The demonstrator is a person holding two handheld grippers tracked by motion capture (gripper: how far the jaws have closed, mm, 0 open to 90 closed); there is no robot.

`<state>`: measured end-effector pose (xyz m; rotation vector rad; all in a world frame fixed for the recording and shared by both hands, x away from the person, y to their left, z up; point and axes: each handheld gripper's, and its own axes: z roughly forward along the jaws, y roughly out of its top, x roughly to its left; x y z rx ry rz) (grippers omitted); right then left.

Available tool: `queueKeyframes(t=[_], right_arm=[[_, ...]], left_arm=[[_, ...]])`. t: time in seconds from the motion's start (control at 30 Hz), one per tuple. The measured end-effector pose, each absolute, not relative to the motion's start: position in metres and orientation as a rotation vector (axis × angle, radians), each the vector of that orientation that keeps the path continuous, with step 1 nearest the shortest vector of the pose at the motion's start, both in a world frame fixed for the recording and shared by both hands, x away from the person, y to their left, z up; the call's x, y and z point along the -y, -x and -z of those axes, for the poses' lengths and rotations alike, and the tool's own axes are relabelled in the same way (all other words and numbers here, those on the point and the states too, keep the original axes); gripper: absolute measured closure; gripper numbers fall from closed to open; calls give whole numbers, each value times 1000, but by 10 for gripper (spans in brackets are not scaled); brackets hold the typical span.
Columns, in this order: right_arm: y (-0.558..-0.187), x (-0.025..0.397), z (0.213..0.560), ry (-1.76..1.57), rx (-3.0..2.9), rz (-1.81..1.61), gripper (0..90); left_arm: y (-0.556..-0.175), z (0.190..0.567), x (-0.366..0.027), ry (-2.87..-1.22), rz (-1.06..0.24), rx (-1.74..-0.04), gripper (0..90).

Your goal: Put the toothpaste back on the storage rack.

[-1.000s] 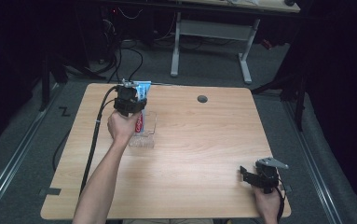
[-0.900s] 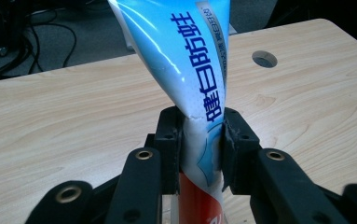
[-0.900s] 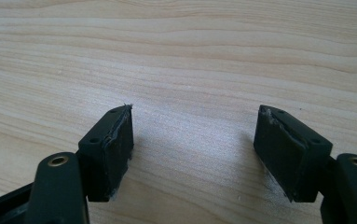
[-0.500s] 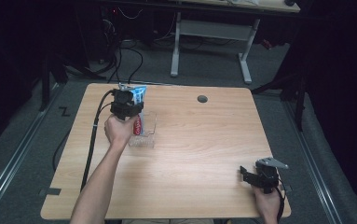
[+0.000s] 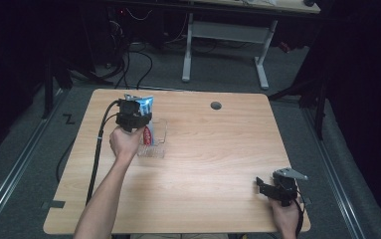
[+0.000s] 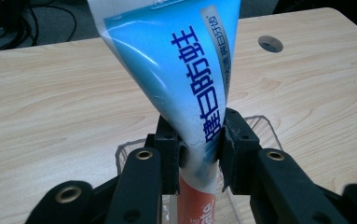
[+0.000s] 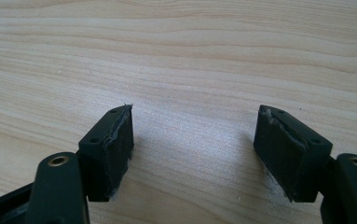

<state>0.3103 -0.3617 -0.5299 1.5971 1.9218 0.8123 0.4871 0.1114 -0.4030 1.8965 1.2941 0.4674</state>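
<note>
Left tool (image 6: 199,156) clamped on toothpaste tube (image 6: 181,74), upright above clear tray (image 5: 159,134), far left of table (image 5: 218,149). Right tool (image 7: 192,149) apart, near right.

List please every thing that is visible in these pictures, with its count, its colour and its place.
toothpaste tube: one, blue and white with a red lower end, clamped upright in the left gripper over the tray
plastic tray: one, clear, left part of the table, under the tube
table: one, light wood, with a round cable hole near its far edge
second desk: one, white legs, beyond the table
left gripper: one, black, far left of the table
right gripper: one, black, jaws apart, near right corner
hands: two, one on each gripper
</note>
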Motion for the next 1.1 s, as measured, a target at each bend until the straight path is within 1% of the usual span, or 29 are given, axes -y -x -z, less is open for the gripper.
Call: queueKeyframes(t=[0.23,0.37,0.57,1.1], right_arm=[[-310,362,530,-1597,-1922,-812,286],[-310,362,530,-1597,-1922,-812,286],[-310,362,530,-1596,-1922,-812,286],[-310,362,530,-1596,-1922,-812,286]], left_arm=[[-485,407,-117,-1887,-453,-1312,714],[-484,410,-116,-1912,-468,-1311,711],[-484,410,-117,-1906,-469,-1316,706],[-482,411,-124,-1907,-534,-1341,663]])
